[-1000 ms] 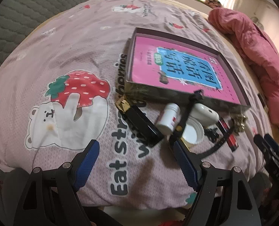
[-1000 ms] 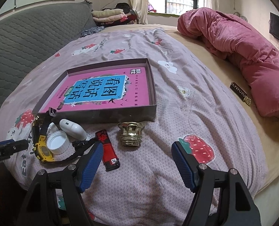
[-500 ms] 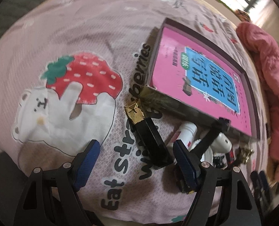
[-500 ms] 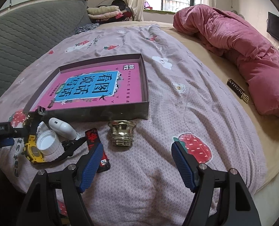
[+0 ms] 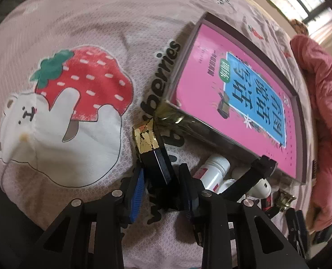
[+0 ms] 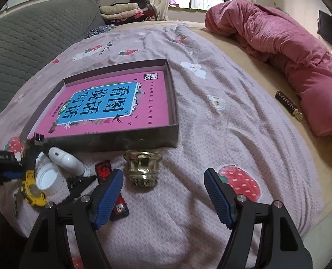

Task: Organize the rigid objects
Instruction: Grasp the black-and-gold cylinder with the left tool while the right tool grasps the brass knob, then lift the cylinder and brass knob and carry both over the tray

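Observation:
My left gripper (image 5: 162,187) is shut on a black bar with a gold end (image 5: 153,150) lying on the pink bedspread beside the shallow box with a pink book (image 5: 237,94). A white bottle (image 5: 213,171) and a watch strap (image 5: 253,174) lie just right of it. My right gripper (image 6: 163,196) is open and empty, just in front of a gold cap (image 6: 142,168). A red lighter (image 6: 108,179), white cap (image 6: 47,177), white earbud case (image 6: 64,159) and yellow watch (image 6: 32,190) lie to its left, before the box (image 6: 112,139).
A rumpled pink quilt (image 6: 284,51) lies along the bed's right side, with a second black and gold bar (image 6: 288,107) beside it. A grey padded headboard (image 6: 27,38) stands at the left. The bed's front edge is close under both grippers.
My left gripper has moved forward and down onto the black bar and closed on it. My right gripper has stayed open and edged slightly closer to the gold cap.

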Demonstrator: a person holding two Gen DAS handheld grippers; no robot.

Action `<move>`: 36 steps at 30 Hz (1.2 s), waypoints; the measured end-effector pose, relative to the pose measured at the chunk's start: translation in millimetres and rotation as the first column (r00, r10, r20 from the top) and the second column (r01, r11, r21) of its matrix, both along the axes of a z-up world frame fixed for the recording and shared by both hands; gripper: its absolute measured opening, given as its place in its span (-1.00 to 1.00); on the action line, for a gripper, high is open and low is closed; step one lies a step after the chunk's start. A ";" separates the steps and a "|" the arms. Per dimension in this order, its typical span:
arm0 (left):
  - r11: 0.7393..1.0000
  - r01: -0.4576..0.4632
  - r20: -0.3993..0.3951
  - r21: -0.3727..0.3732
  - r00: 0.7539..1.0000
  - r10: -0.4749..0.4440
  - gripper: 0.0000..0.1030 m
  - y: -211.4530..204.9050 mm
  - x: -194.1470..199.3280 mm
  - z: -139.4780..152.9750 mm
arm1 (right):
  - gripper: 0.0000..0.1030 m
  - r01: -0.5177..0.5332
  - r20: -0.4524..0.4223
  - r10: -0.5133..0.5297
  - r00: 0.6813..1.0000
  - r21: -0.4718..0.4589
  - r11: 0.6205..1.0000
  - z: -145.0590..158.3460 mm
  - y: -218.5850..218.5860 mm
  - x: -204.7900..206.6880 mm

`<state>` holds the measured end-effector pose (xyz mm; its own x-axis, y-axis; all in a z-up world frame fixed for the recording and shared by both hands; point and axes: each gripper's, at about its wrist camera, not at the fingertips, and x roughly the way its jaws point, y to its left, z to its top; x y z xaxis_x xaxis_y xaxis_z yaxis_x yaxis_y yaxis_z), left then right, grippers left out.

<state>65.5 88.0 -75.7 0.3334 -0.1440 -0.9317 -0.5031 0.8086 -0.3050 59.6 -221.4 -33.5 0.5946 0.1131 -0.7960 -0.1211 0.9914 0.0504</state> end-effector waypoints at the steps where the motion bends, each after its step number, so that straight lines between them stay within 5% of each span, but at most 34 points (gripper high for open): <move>1: 1.000 -0.004 0.005 -0.012 1.000 0.004 -0.41 1.7 -0.2 -1.3 | 0.44 -0.009 -0.003 0.009 1.000 0.005 1.000 -1.7 2.4 3.2; 10: 0.999 -0.017 0.020 -0.040 1.000 0.018 -0.41 3.7 -2.9 -7.3 | 0.22 -0.007 -0.057 0.007 0.998 -0.002 1.000 -17.1 8.7 24.4; 15: 1.000 -0.012 0.013 -0.018 1.000 0.012 -0.41 2.1 -5.3 -7.6 | -0.17 -0.062 -0.067 0.062 0.996 -0.005 0.998 -23.8 22.7 28.9; 28: 0.998 0.008 0.110 -0.056 0.994 -0.001 -0.47 8.0 -13.7 -10.0 | -0.17 -0.093 0.038 0.092 0.995 0.032 0.995 -6.4 10.1 4.2; 36: 0.996 0.087 0.139 -0.012 0.987 -0.084 -0.56 1.9 -19.8 0.6 | -0.17 -0.101 0.074 0.099 0.992 0.016 0.995 5.3 10.3 -3.5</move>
